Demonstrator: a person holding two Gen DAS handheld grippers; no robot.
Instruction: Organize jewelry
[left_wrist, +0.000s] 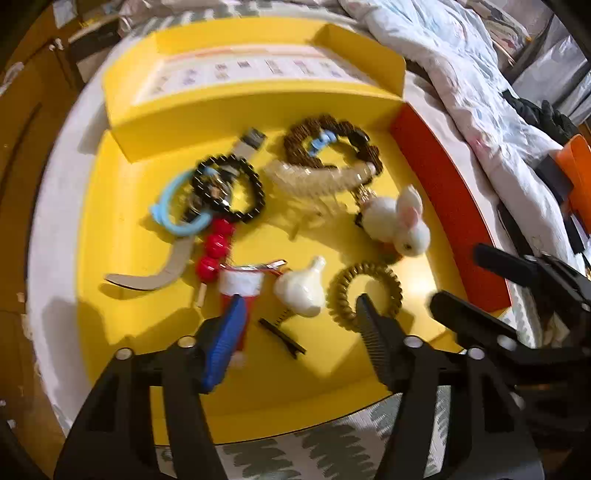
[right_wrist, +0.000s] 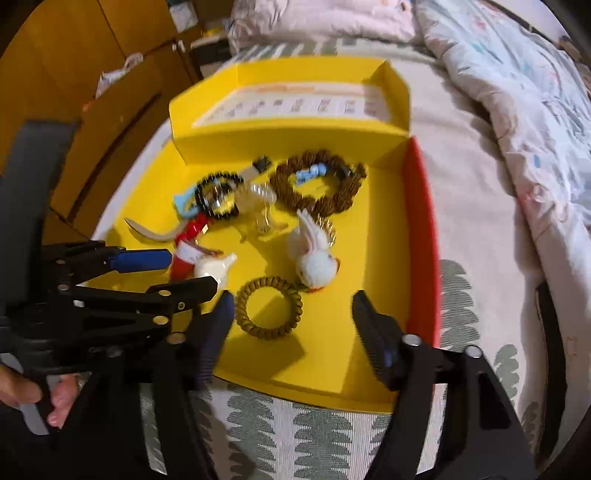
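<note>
nothing can be read in either view. the printed sheet (left_wrist: 251, 68) inside the raised lid of the yellow box (left_wrist: 147, 122), at the upper middle of the frame, carries an orange stripe and a row of small coloured marks, all too blurred to make out.

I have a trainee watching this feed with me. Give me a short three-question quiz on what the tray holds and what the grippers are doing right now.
1. True or false: the left gripper holds the coil tie.
2. Which lies nearest the red wall? A) bunny B) black bracelet C) red beads
3. Fill in: the brown bracelet lies on the ____ tray.

Key
1. False: its jaws stand open above the tray with nothing between the pads.
2. A
3. yellow

The right gripper is open too.
</note>
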